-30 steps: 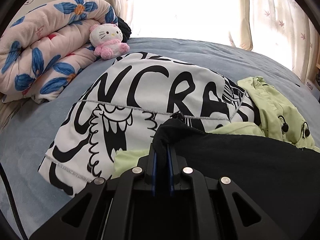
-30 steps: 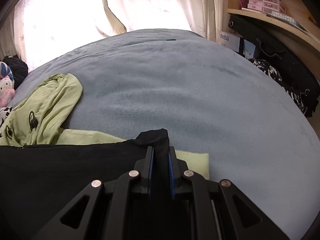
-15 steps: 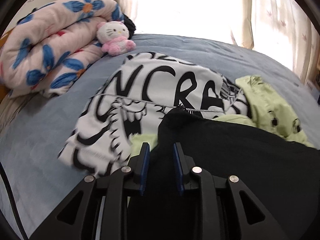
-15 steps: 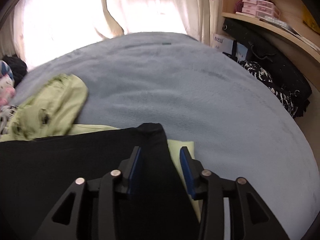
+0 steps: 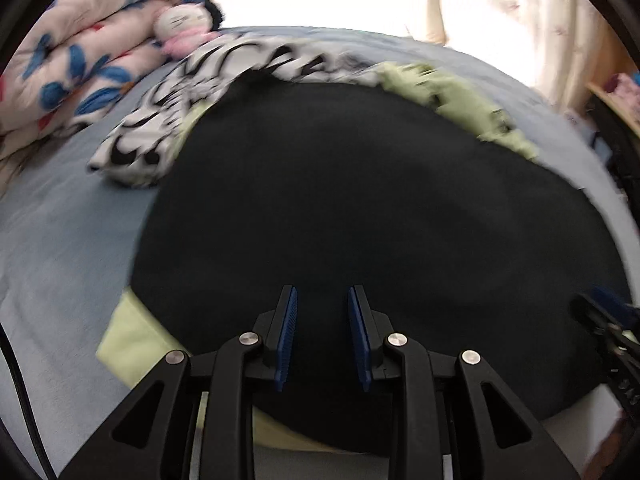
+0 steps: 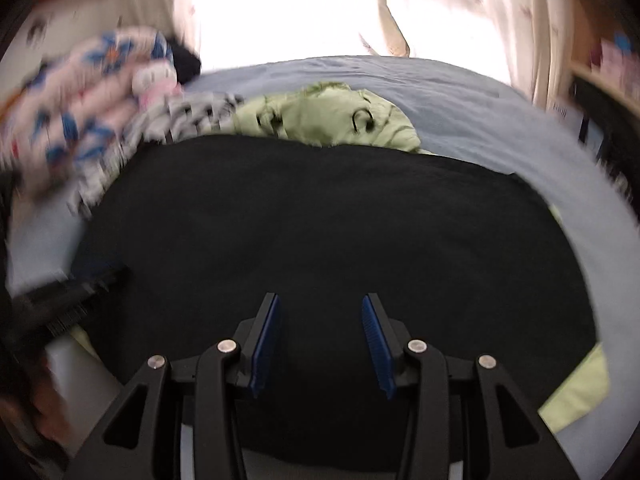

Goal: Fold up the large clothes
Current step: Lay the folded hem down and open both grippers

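Observation:
A large black garment (image 5: pixel 360 184) lies spread flat on the blue-grey bed, on top of a light green garment (image 5: pixel 132 344). It also shows in the right wrist view (image 6: pixel 320 232), with the green garment (image 6: pixel 332 116) behind it. My left gripper (image 5: pixel 322 300) is open and empty over the near edge of the black garment. My right gripper (image 6: pixel 318 308) is open and empty over the same edge. The right gripper shows at the right edge of the left wrist view (image 5: pixel 608 320).
A black-and-white printed garment (image 5: pixel 192 92) lies at the back left. A rolled flowered quilt (image 5: pixel 80 56) and a plush cat toy (image 5: pixel 184 24) sit behind it. Curtains (image 6: pixel 460 12) hang at the window. A shelf (image 6: pixel 600 80) stands at right.
Both grippers opened and let go of the black garment's corners, then pulled back toward the near edge. The black garment now lies flat. Both views are blurred by motion.

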A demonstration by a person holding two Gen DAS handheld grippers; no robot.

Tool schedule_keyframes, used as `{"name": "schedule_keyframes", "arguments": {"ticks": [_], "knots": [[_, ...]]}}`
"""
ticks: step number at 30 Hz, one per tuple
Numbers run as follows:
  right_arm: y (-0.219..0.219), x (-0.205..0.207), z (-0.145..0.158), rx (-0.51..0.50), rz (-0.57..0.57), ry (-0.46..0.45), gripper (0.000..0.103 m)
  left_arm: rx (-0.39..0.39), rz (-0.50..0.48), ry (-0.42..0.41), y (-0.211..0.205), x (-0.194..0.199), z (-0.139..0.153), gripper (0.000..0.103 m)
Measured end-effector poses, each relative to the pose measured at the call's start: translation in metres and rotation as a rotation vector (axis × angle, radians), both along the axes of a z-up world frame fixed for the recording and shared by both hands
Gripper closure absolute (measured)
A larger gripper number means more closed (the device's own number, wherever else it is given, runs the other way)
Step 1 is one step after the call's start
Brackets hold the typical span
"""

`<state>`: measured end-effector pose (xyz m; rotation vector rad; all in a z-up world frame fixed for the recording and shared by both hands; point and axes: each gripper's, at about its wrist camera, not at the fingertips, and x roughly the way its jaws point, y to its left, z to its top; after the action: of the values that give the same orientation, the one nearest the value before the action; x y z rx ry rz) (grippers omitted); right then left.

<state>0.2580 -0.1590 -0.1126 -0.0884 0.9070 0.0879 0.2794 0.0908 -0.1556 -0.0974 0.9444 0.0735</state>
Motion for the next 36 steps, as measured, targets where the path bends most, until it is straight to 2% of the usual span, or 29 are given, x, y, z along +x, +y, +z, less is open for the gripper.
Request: {"name": "schedule_keyframes", "arguments": {"ticks": [3,7,8,10,11,13,14,19,21,25,33,36], "knots": [[-0.04,-0.004,-0.011,-0.065,-0.083,0.036,0.06,0.053,0.029,-0.008,0.026,-0.004,-0.007,0.078],[-0.116,-0.012,-0.02,-0.135,-0.266,0.068,0.06,0.111,0.038,-0.009,0.05,-0.011,-0.008,0.078],[-0.133,-0.016,-0.023,-0.129,-0.303,0.083,0.06,0.101,0.039,-0.008,0.054,-0.015,-0.006,0.078],[-0.157,-0.023,-0.022,-0.034,-0.3,0.09,0.061,0.079,0.035,0.003,0.058,-0.018,-0.003,0.078],[-0.159,-0.026,-0.019,-0.028,-0.304,0.094,0.061,0.081,0.036,0.011,0.058,-0.019,-0.001,0.078],[-0.157,-0.029,-0.016,-0.095,-0.338,0.111,0.06,0.098,0.049,0.03,0.057,-0.022,0.003,0.078],[-0.156,-0.03,-0.014,-0.093,-0.338,0.121,0.059,0.099,0.053,0.039,0.057,-0.025,0.006,0.078],[-0.155,-0.043,-0.001,0.01,-0.345,0.145,0.059,0.065,0.055,0.048,0.063,-0.037,0.025,0.077],[-0.152,-0.049,0.008,0.018,-0.338,0.14,0.059,0.071,0.05,0.032,0.065,-0.044,0.034,0.074],[-0.135,-0.058,0.023,0.014,-0.306,0.135,0.059,0.096,0.027,0.0,0.065,-0.062,0.054,0.061],[-0.113,-0.066,0.047,-0.021,-0.229,0.136,0.059,0.166,-0.076,-0.014,0.059,-0.079,0.088,0.058],[-0.11,-0.061,0.06,-0.014,-0.208,0.134,0.059,0.195,-0.107,-0.022,0.056,-0.077,0.101,0.049]]}}
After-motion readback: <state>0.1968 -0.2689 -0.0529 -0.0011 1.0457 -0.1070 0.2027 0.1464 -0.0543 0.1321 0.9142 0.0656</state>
